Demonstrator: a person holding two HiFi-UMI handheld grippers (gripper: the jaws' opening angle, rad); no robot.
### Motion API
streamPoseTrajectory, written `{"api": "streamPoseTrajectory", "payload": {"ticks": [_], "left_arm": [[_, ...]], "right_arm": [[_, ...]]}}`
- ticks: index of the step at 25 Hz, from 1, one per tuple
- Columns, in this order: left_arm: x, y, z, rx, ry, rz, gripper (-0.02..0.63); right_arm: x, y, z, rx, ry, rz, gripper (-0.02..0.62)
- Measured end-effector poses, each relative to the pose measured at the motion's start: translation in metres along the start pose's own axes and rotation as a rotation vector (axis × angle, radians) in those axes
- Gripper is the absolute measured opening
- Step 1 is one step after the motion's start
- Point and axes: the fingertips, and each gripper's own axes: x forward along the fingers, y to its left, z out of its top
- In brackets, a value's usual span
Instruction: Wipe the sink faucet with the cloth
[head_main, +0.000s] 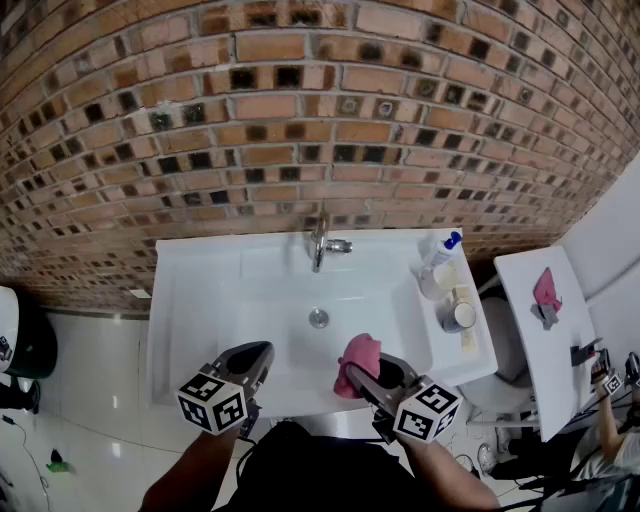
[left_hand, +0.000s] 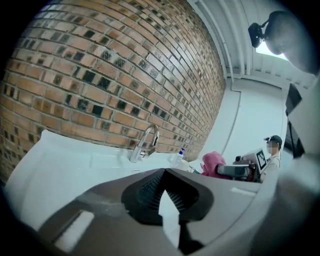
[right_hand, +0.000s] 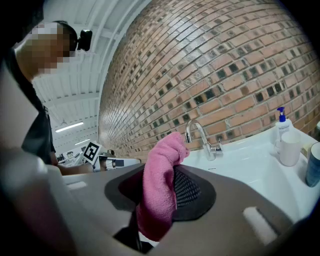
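Pinching the pink cloth upright between the jaws of the right gripper, over the front rim of the sink and well short of the faucet. Holding the left gripper alongside, jaws closed on nothing.

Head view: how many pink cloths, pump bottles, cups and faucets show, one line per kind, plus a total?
Pink cloths: 2
Pump bottles: 1
Cups: 2
Faucets: 1
Total: 6
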Motion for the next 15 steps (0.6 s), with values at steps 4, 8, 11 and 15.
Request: {"api": "streamPoseTrajectory", "payload": {"ticks": [4,8,11,15], "left_arm": [[0.007,0.016,0.010,0.015,0.019,-0.038,0.006],[0.014,0.030,0.015,0.024,0.039,-0.082,0.006],[0.018,0.040,0.016,0.031,0.054,-0.111,0.006],[0.018,0.052,0.013,0.021,0.076,-0.134,0.006]], "right_arm": [[0.025,-0.002,0.005,0.010,-0.001,-0.024,0.141],[0.050,-0.001,0.009,0.006,-0.004,-0.048,0.141],[0.066,0.002,0.009,0.006,-0.003,-0.066,0.141],[0.078,0.001,0.006,0.016,0.013,-0.090,0.141]]}}
